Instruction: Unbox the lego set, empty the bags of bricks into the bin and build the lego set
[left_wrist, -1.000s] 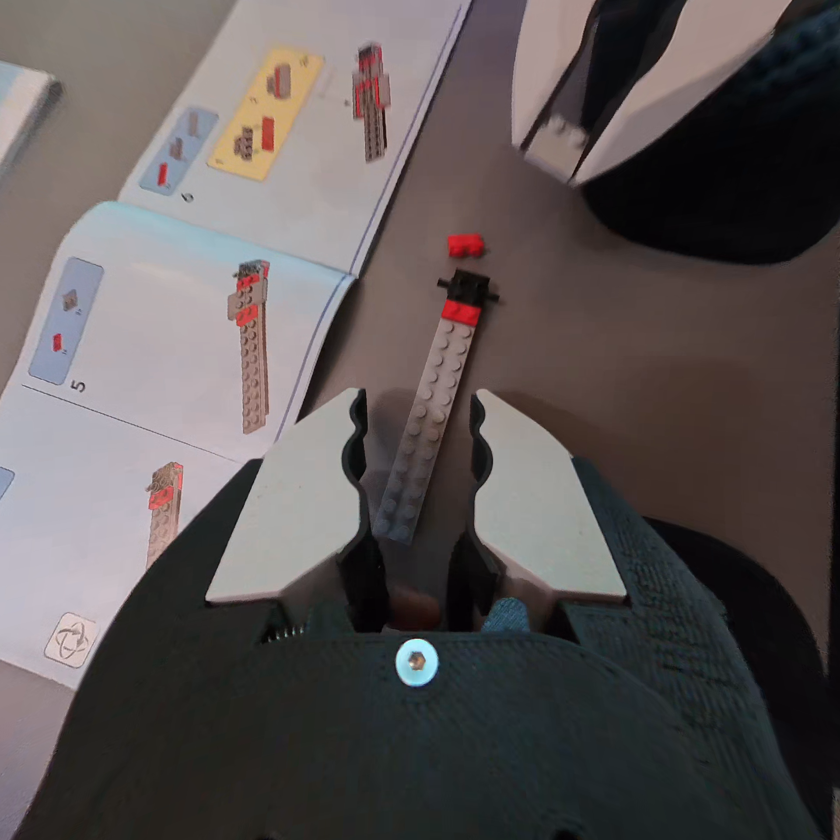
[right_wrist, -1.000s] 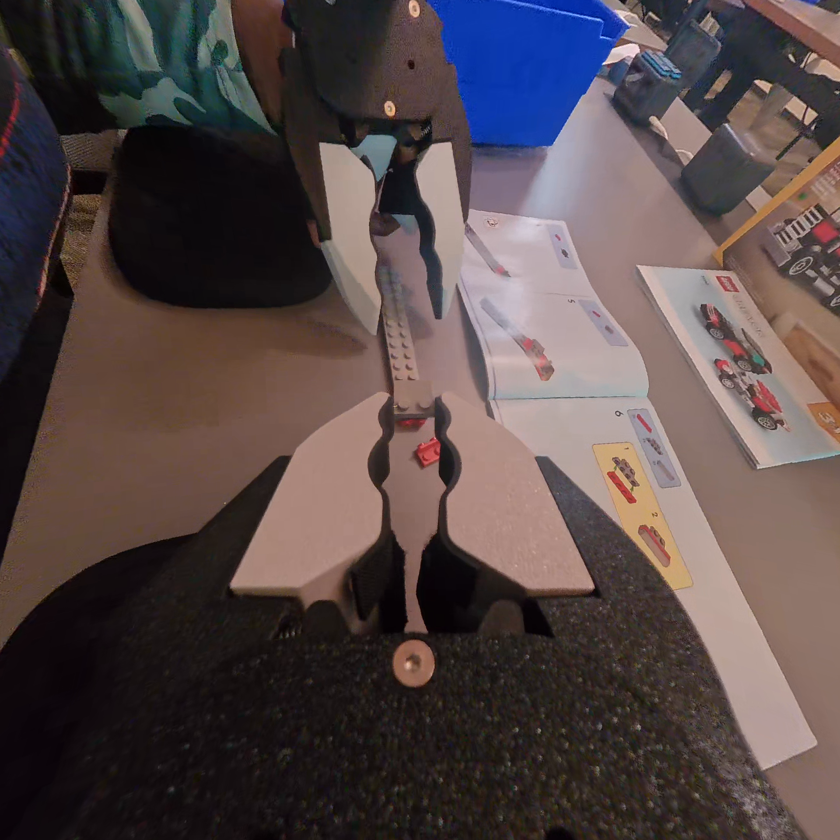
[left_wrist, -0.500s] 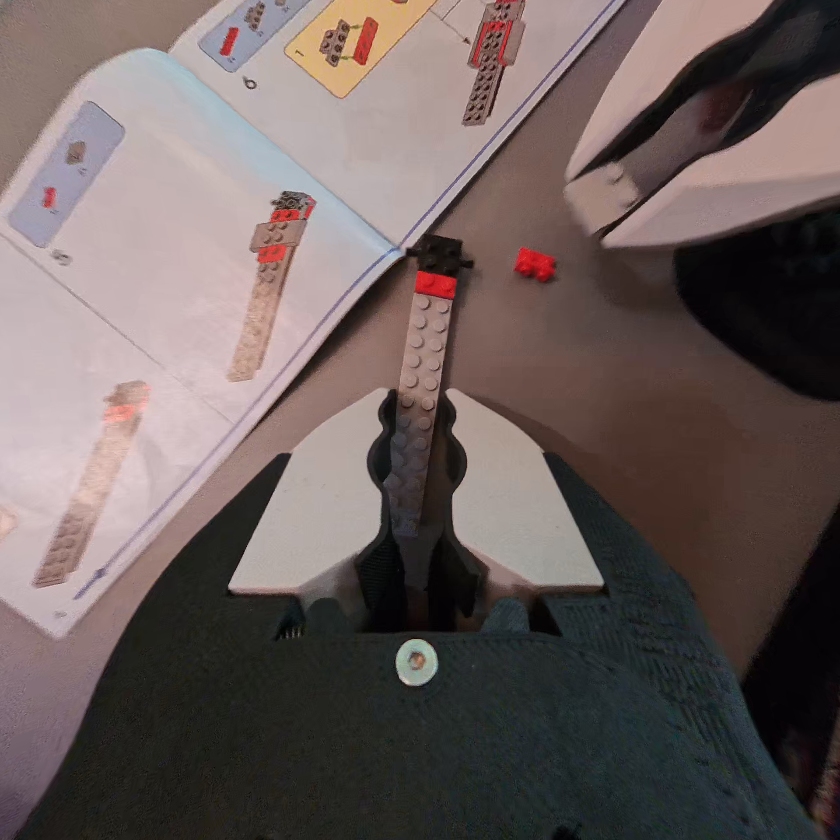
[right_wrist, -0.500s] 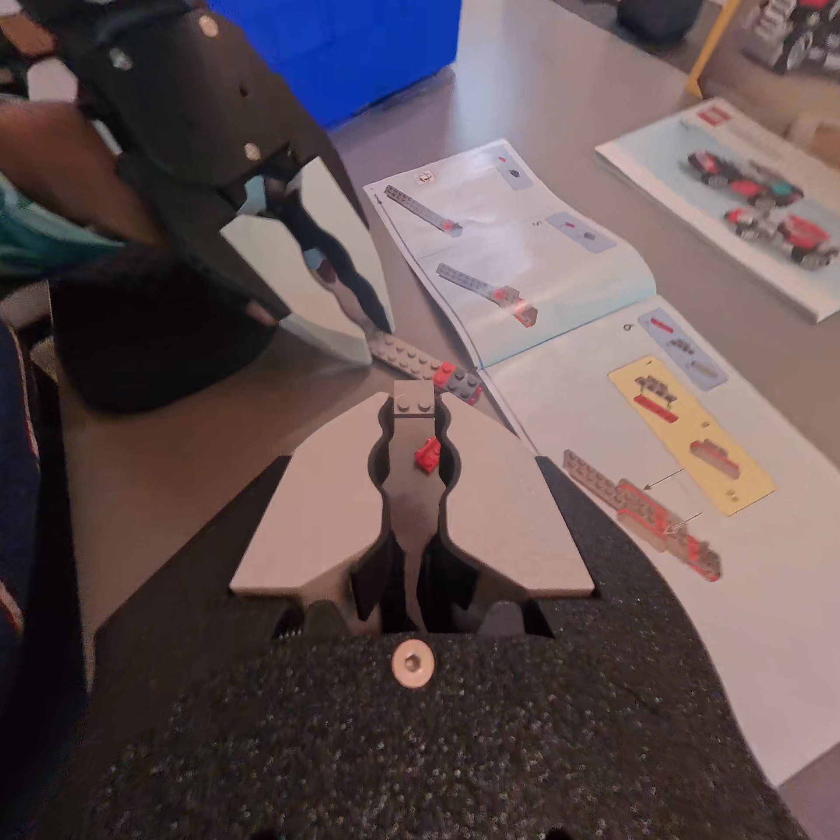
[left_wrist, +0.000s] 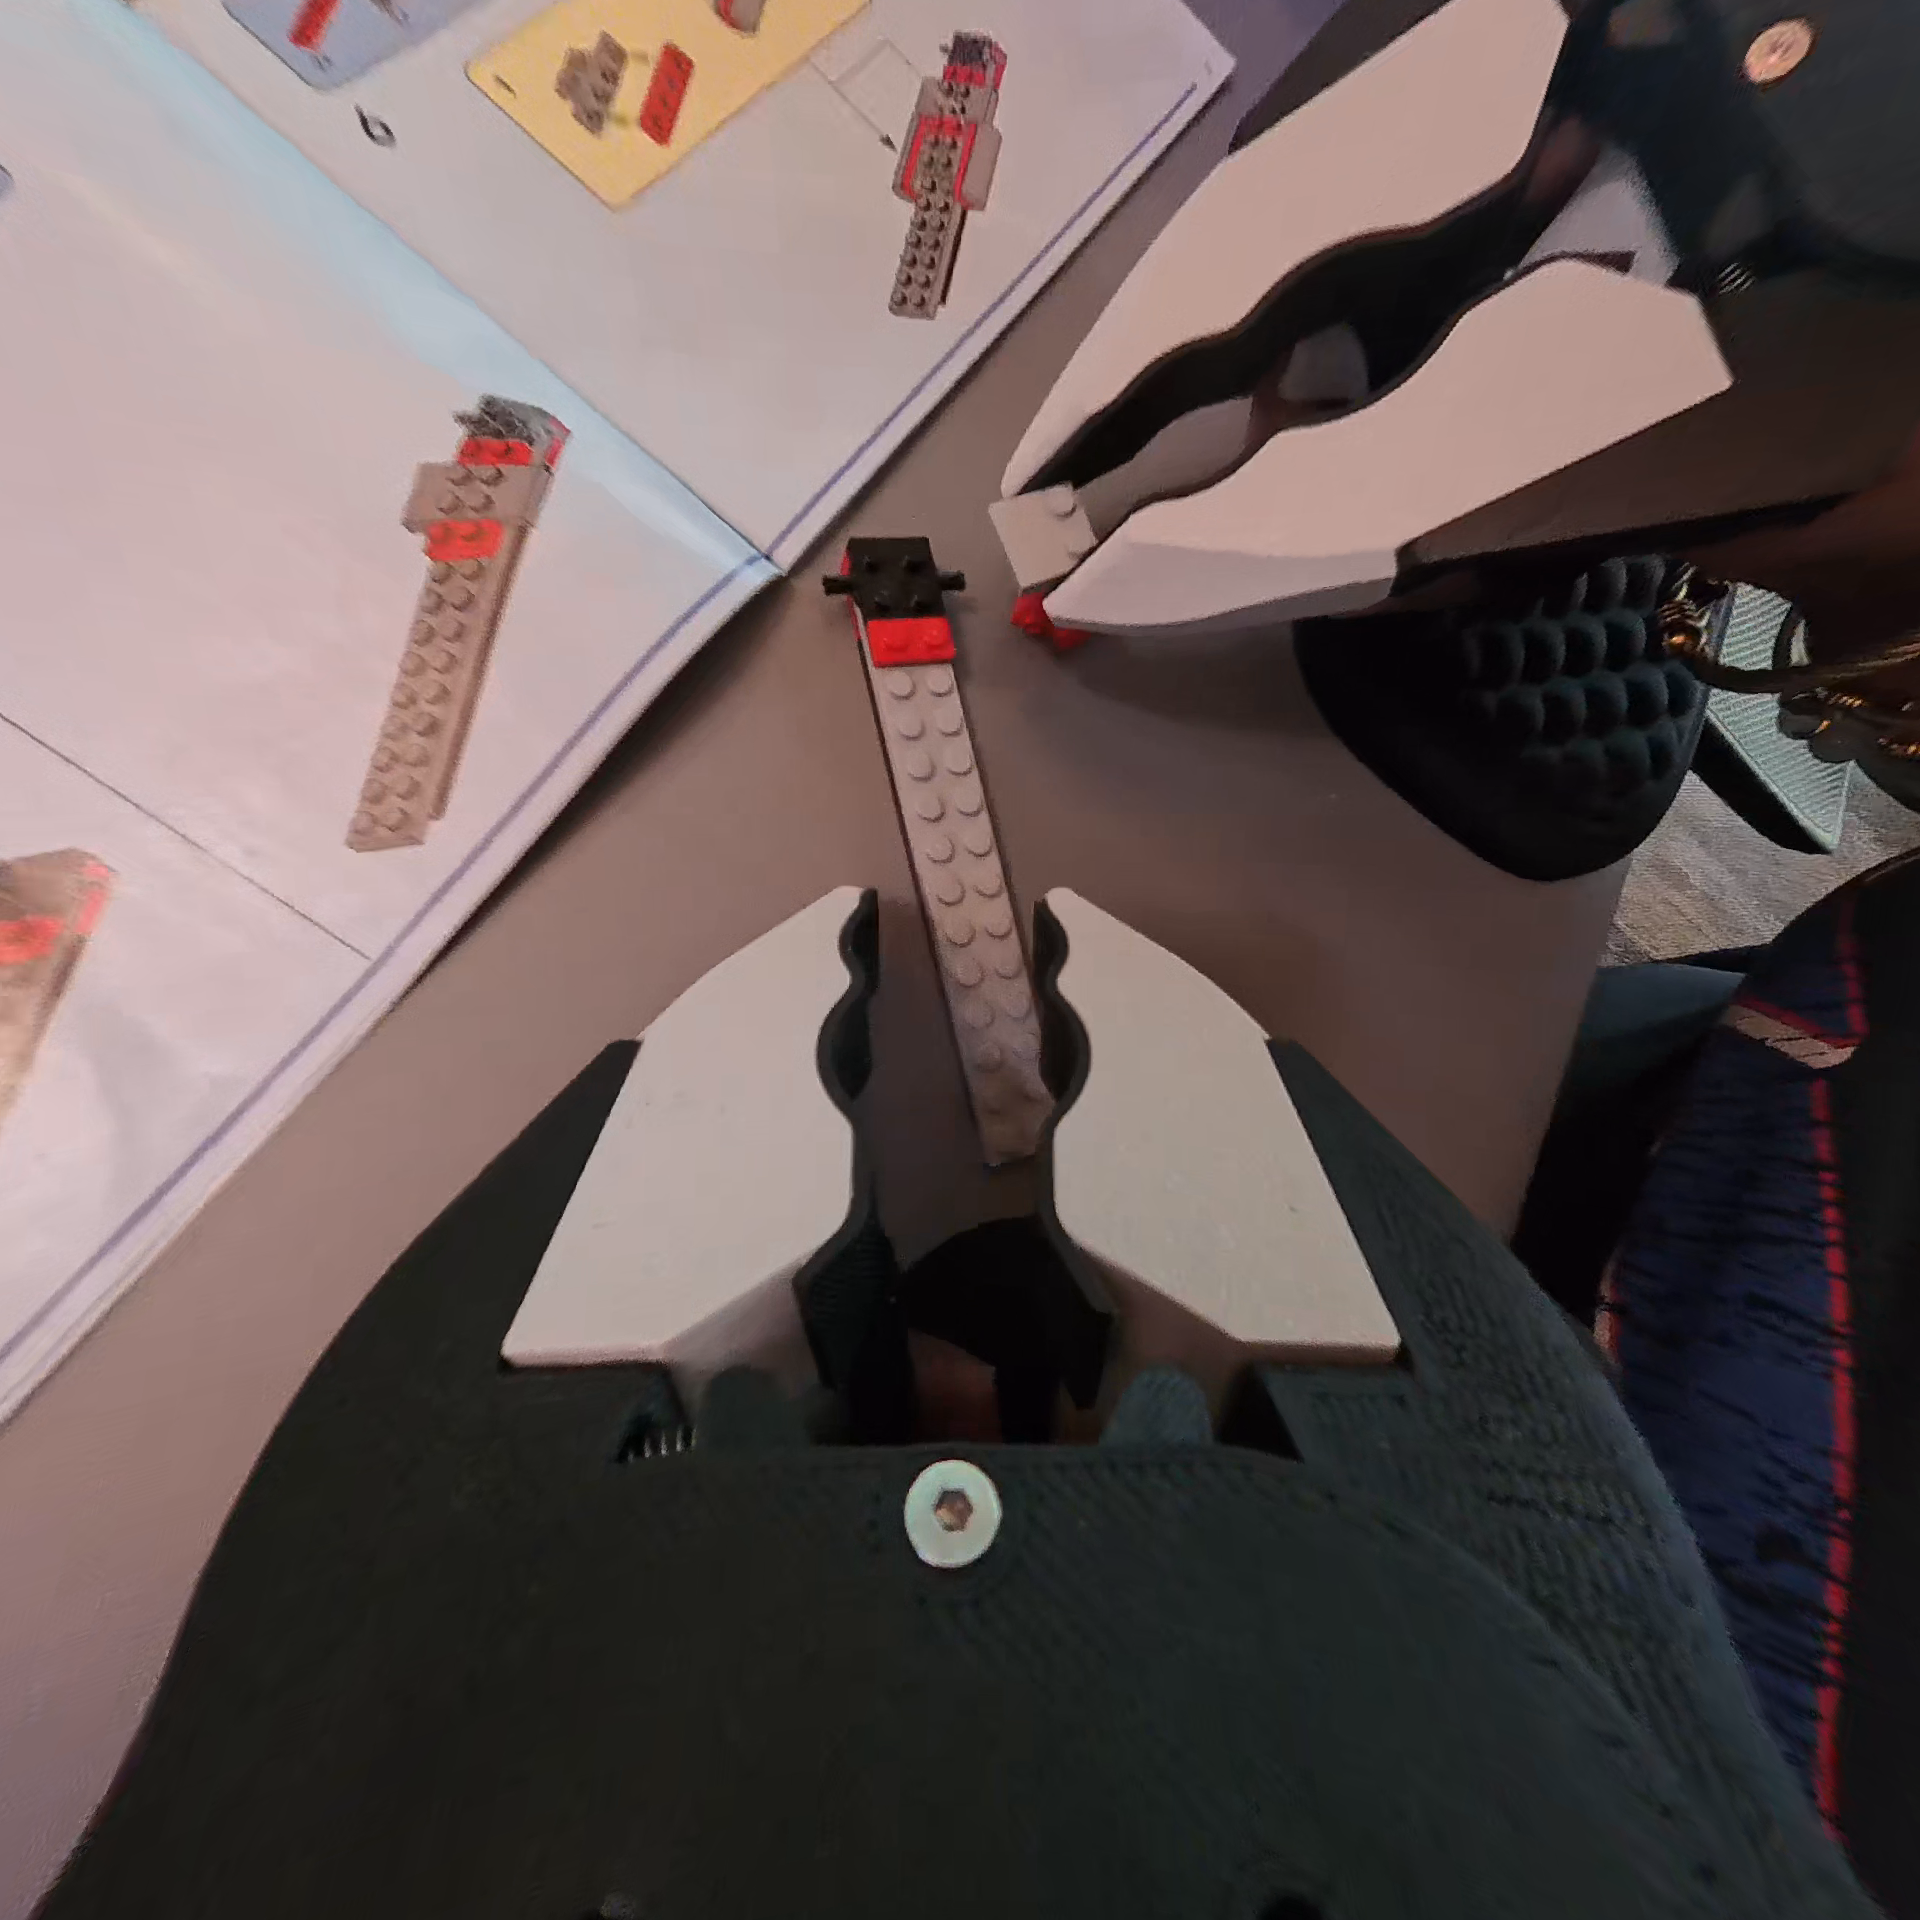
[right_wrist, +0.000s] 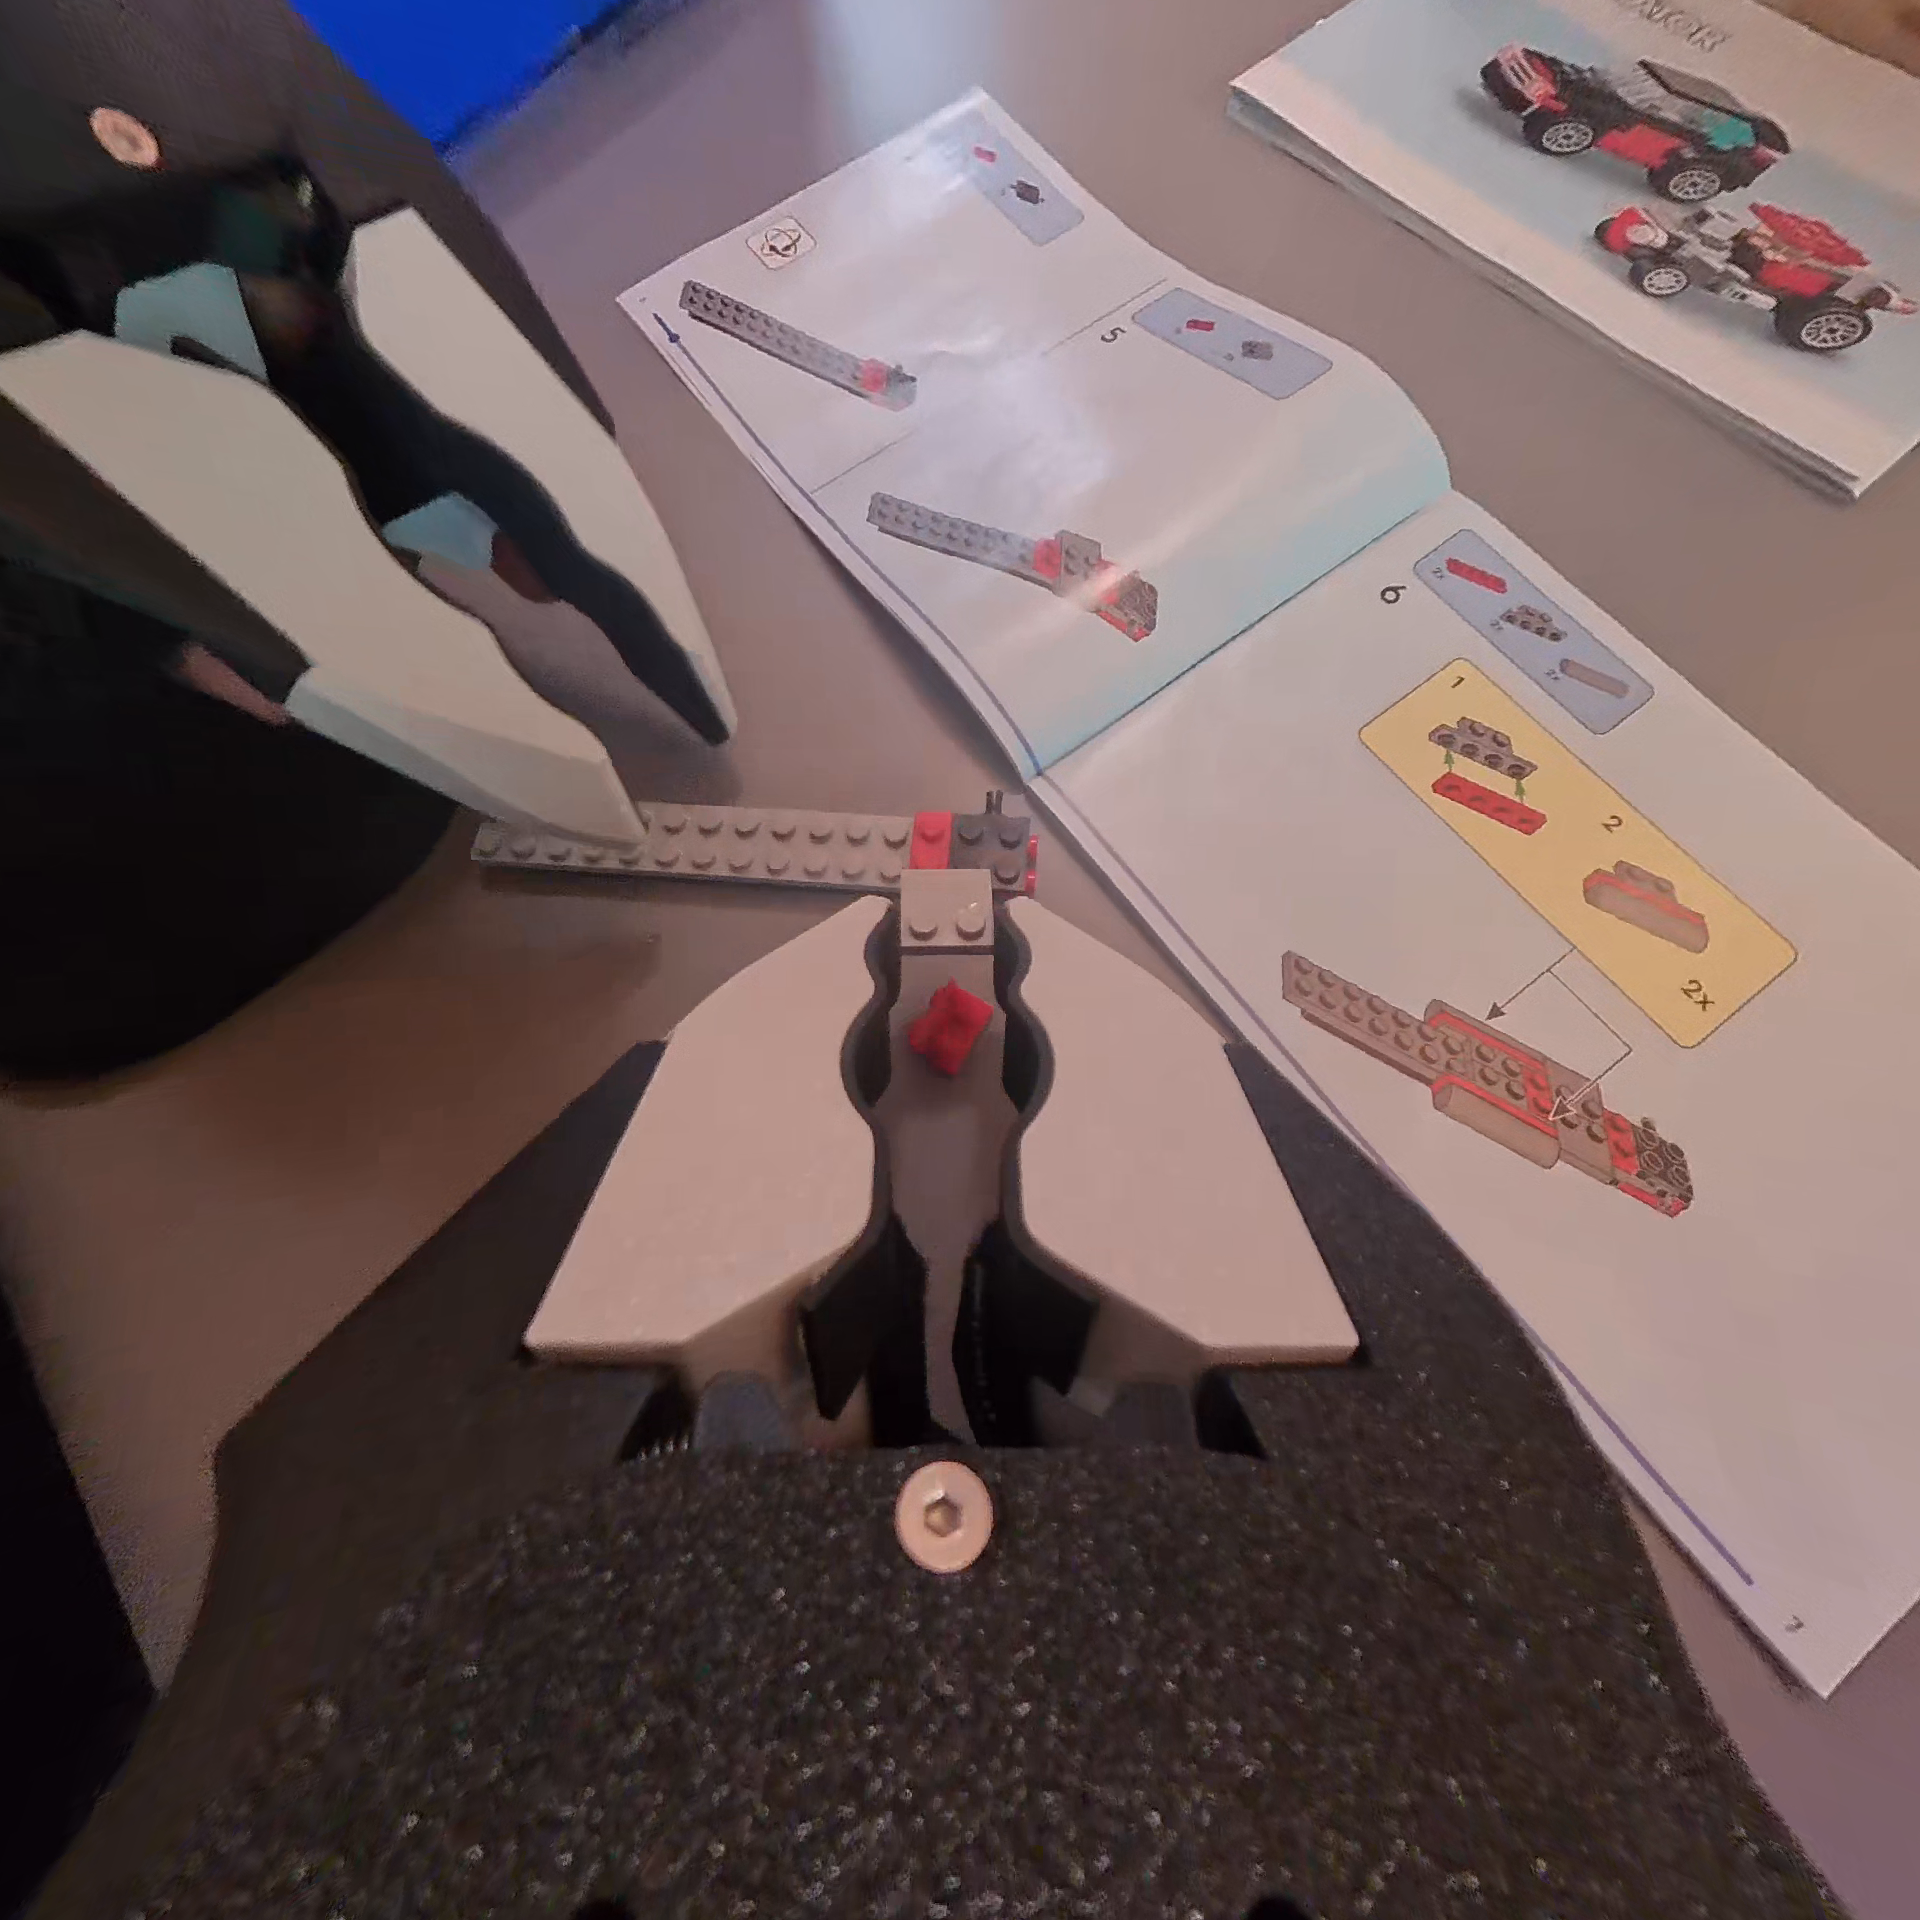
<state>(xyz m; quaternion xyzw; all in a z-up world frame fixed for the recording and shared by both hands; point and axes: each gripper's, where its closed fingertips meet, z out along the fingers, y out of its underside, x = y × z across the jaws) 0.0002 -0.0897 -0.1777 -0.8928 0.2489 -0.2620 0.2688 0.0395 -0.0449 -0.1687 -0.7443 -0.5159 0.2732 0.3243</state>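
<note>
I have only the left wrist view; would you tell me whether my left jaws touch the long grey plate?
Observer: In the right wrist view, one of the left gripper's fingertips appears to rest on the long grey plate near its free end. The other stands off it.
Operator: Thank you. What is the red bit under the right gripper?
Observer: A small loose red brick. It lies on the table below the gap in the right gripper's jaws, which clamp a small grey brick.
Operator: Is there a second booklet?
Observer: Yes, a closed booklet with cars on its cover lies beyond the open instructions.
</note>
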